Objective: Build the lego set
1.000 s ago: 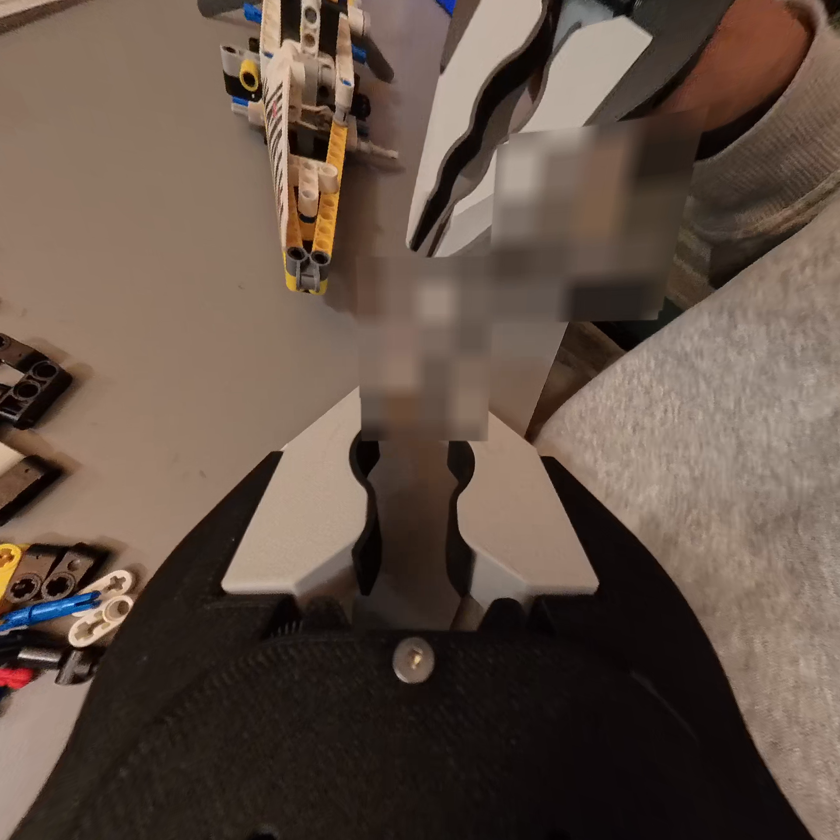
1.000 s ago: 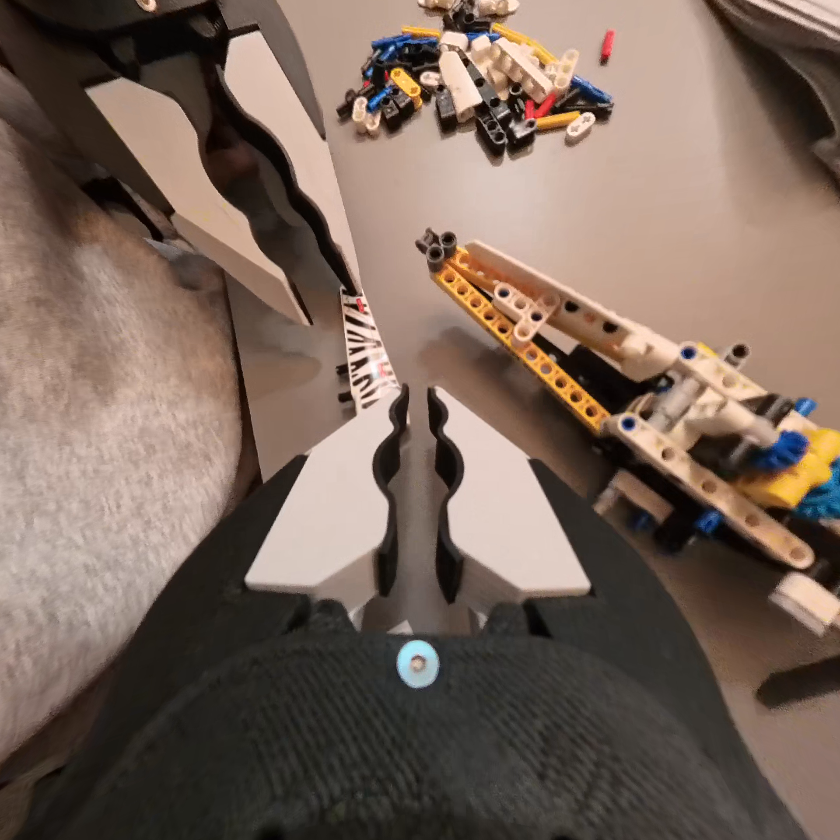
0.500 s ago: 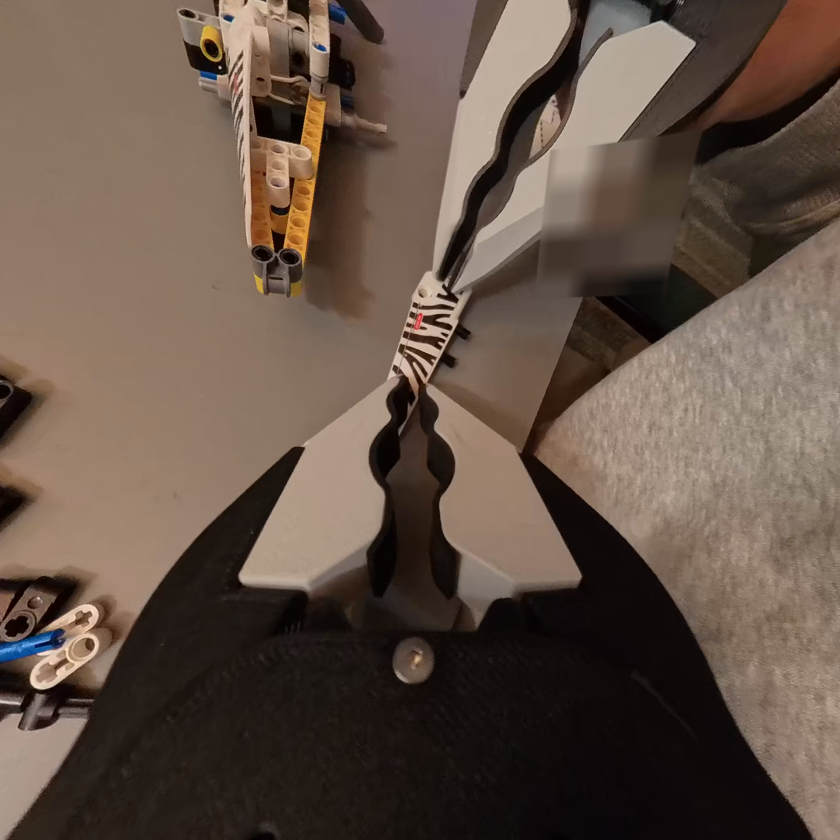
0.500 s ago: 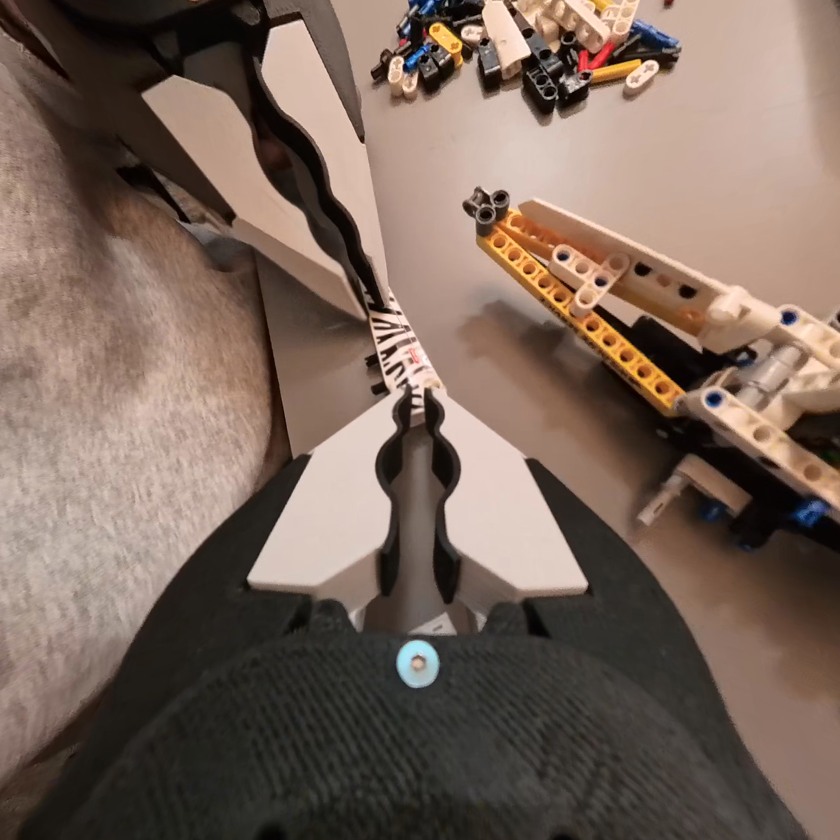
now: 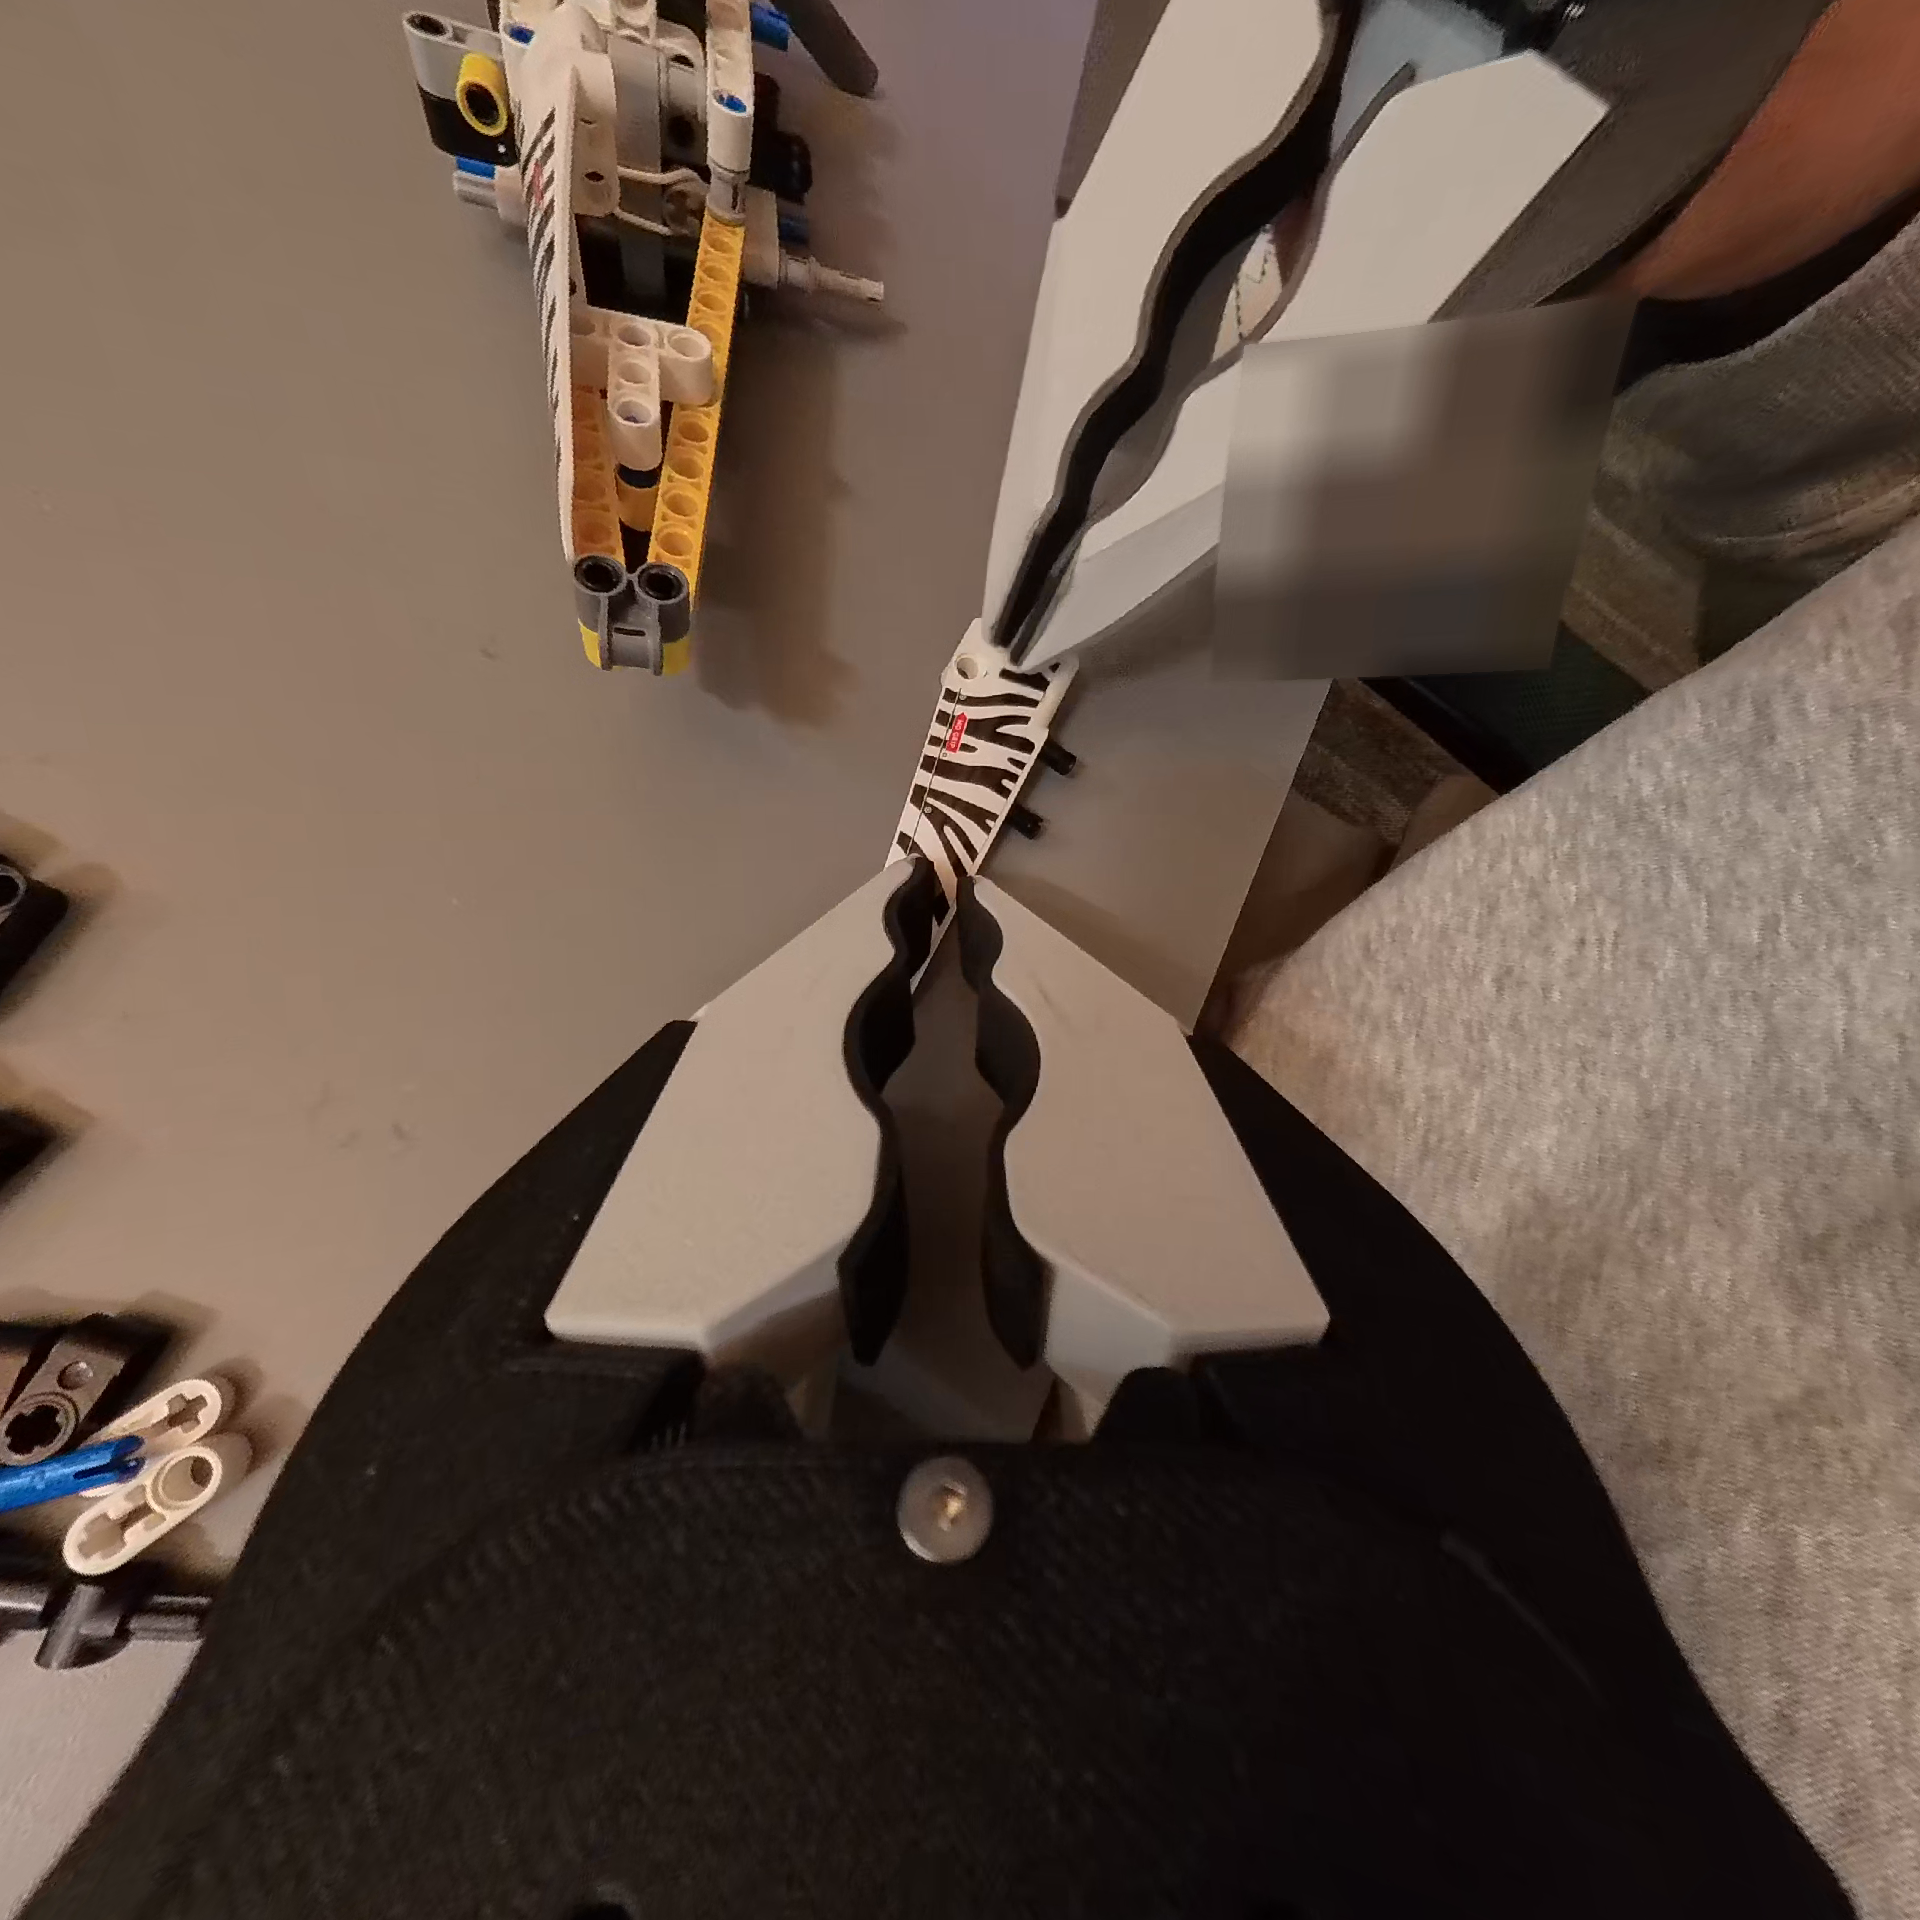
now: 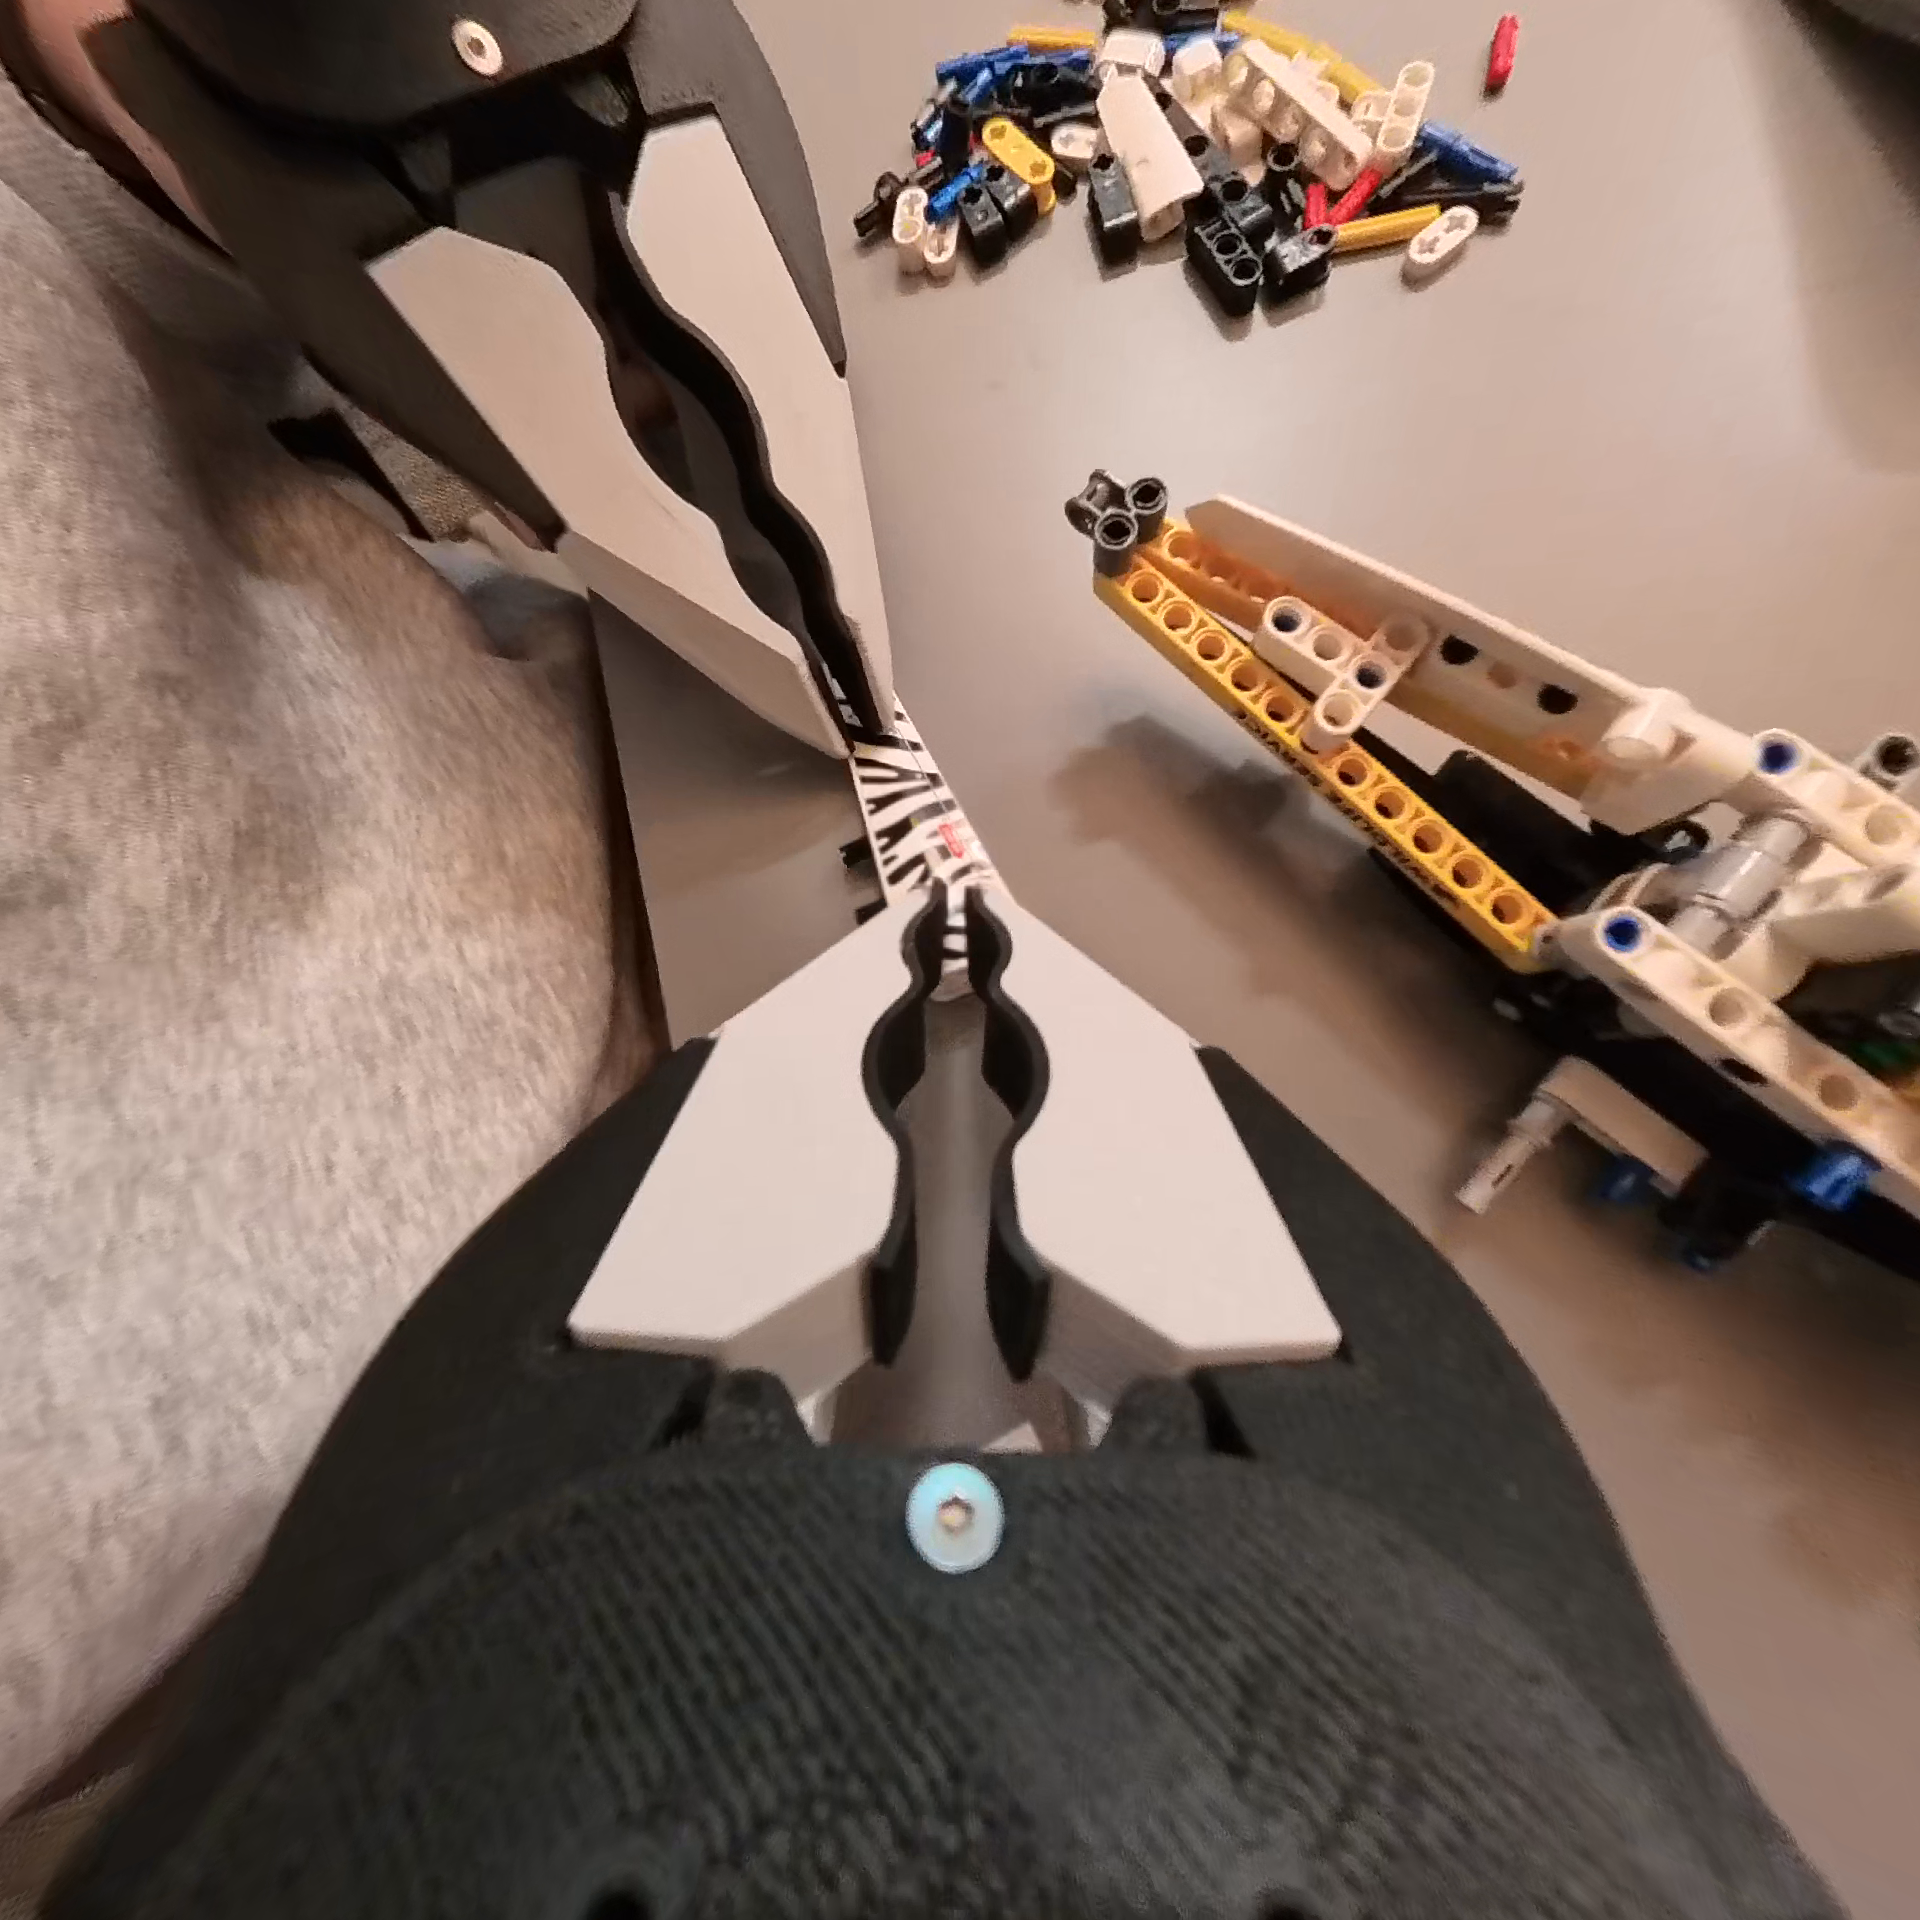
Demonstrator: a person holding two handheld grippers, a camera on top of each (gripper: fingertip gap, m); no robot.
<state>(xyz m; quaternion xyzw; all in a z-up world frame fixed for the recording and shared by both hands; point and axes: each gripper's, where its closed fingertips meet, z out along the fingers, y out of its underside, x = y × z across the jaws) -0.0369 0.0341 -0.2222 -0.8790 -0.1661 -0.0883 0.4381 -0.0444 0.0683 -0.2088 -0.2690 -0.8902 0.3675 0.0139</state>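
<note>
A white panel with black zebra stripes (image 5: 977,769) is held above the grey table between both grippers. My left gripper (image 5: 935,891) is shut on its near end. My right gripper (image 5: 1023,649) reaches in from the upper right and is shut on its far end. Two black pins (image 5: 1047,792) stick out of the panel's side. In the right wrist view my right gripper (image 6: 956,920) clamps the panel (image 6: 914,821), and my left gripper (image 6: 862,727) holds its other end. The partly built yellow and white model (image 5: 634,343) (image 6: 1455,790) lies on the table apart from the grippers.
A pile of several loose pieces (image 6: 1195,156) lies at the far side of the table. A few loose pieces (image 5: 135,1455) lie at the left edge. Grey fabric of a person's clothing (image 5: 1558,1143) (image 6: 260,935) borders the table edge (image 5: 1262,831) beside the grippers.
One second ago my right gripper was slightly open just short of the striped panel. It has moved onto the panel's end and shut on it. My left gripper kept its hold.
</note>
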